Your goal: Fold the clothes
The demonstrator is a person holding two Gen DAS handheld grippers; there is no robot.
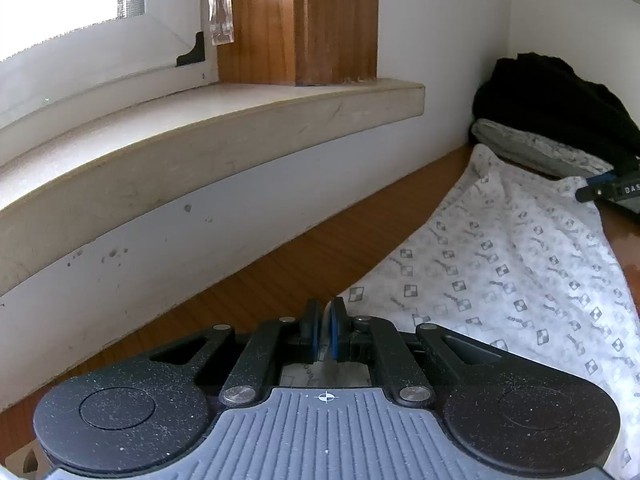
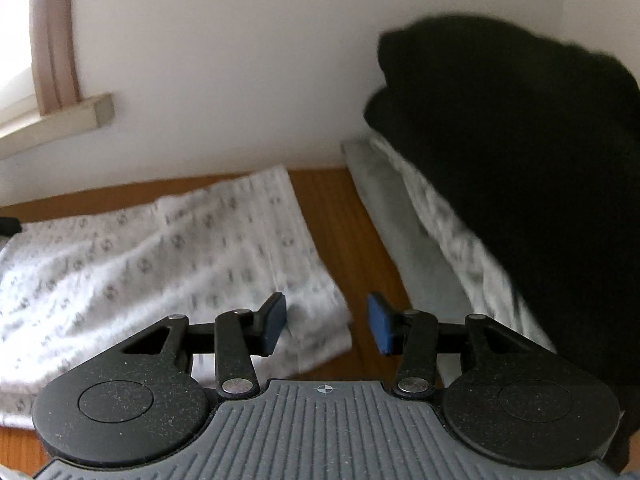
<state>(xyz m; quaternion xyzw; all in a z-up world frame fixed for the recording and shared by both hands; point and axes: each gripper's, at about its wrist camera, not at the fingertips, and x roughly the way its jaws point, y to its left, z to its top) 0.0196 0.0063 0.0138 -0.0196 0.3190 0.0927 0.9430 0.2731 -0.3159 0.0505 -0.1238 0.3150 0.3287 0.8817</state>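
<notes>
- The left gripper (image 1: 325, 330) has its blue-padded fingers (image 1: 339, 328) pressed almost together, pinching the near corner of the white cotton garment printed with small grey checked squares (image 1: 500, 280); a strip of that cloth shows between and beneath the pads.
- The right gripper (image 2: 327, 324) stands about half open with nothing between its pads; its left finger (image 2: 274, 322) hangs over the folded edge of the printed garment (image 2: 160, 260), whether touching it I cannot tell (the view is blurred).
- Ahead of the left fingers runs a white wall under a pale stone window sill (image 1: 208, 128), with a brown wooden frame (image 1: 300, 20) above.
- Ahead and right of the right fingers sits a stack: a black garment (image 2: 520, 180) on folded grey-white cloth (image 2: 404, 232), just beside the printed garment.
- The printed garment lies flat on the brown wooden table (image 2: 332, 216), folded over, its near edge doubled.
</notes>
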